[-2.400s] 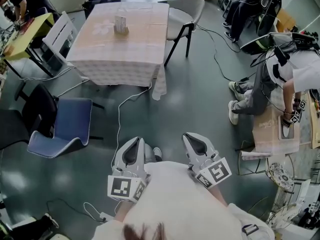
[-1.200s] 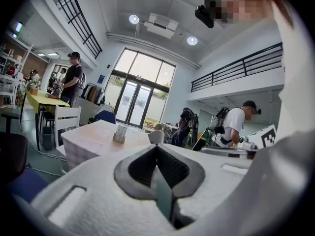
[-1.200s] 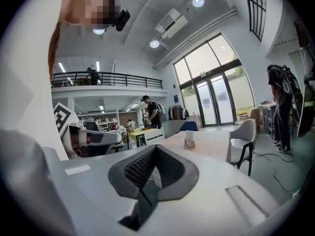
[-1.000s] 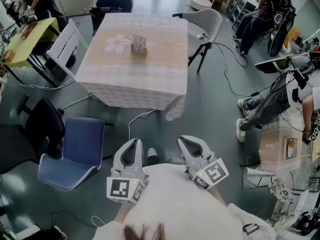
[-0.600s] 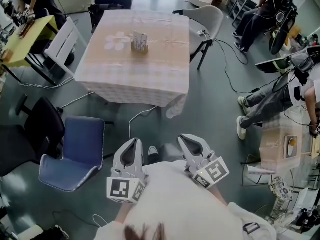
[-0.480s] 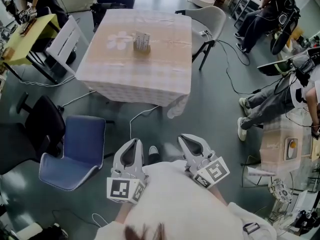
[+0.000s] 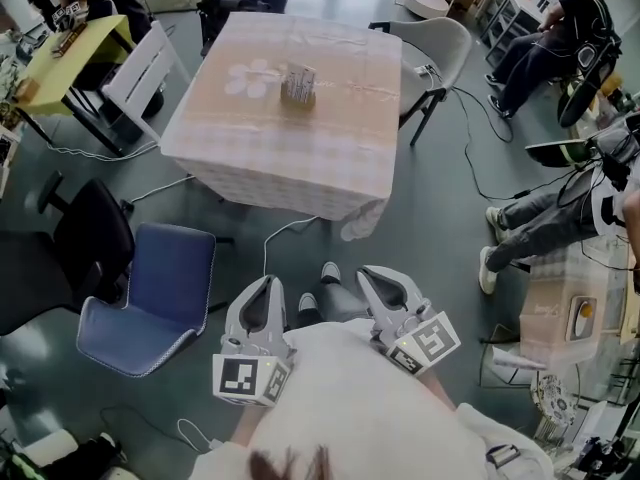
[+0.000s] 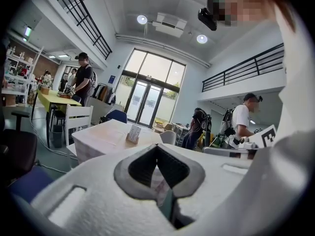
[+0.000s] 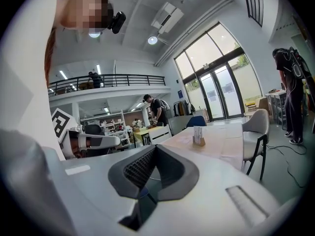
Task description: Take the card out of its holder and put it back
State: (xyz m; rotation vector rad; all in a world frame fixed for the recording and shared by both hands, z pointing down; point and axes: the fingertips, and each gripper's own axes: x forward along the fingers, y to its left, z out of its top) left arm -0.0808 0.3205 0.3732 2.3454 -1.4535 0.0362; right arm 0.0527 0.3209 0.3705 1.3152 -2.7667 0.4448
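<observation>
Both were closed and empty: left hand-held gripper (image 7: pixel 268 284), right hand-held gripper (image 7: pixel 379 276). Card (image 7: pixel 300 75) sat in holder (image 7: pixel 297 97), mid-worktop (image 7: pixel 300 163) toward far edge. Likely light, thin, bendy; pinch top edge.

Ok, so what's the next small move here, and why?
Probably step closer to the table: the card holder stands near its middle, far beyond the left gripper and right gripper, both held close to the body with jaws shut and empty.
</observation>
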